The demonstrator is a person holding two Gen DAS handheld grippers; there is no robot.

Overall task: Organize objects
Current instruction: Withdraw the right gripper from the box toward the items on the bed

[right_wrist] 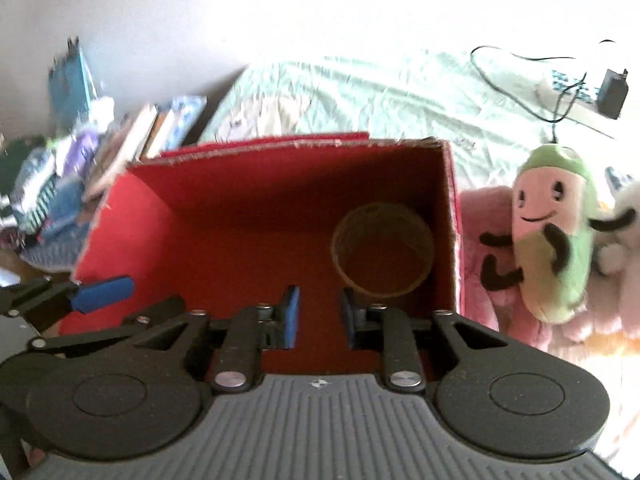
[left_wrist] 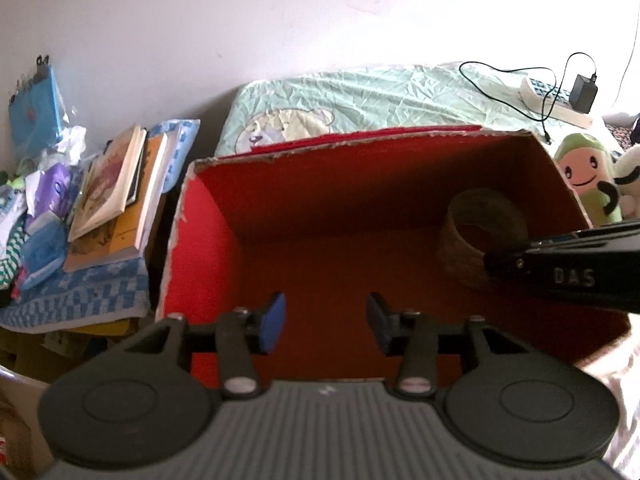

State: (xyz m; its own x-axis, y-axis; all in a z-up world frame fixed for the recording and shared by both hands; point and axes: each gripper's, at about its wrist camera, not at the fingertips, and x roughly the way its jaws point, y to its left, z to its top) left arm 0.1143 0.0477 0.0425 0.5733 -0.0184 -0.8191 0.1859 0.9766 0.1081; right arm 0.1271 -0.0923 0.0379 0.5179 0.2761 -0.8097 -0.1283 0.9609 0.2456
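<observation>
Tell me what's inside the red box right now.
The red box holds one thing: a brown tape roll lying near its right wall. The rest of the visible floor is bare. The near strip of floor is hidden behind the right claw and left claw, both open.

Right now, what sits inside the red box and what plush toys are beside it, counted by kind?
Tape roll inside the red box: 1
Green plush toy beside it: 1
White plush toy beside that, partly cut off: 1
Total: 3
</observation>
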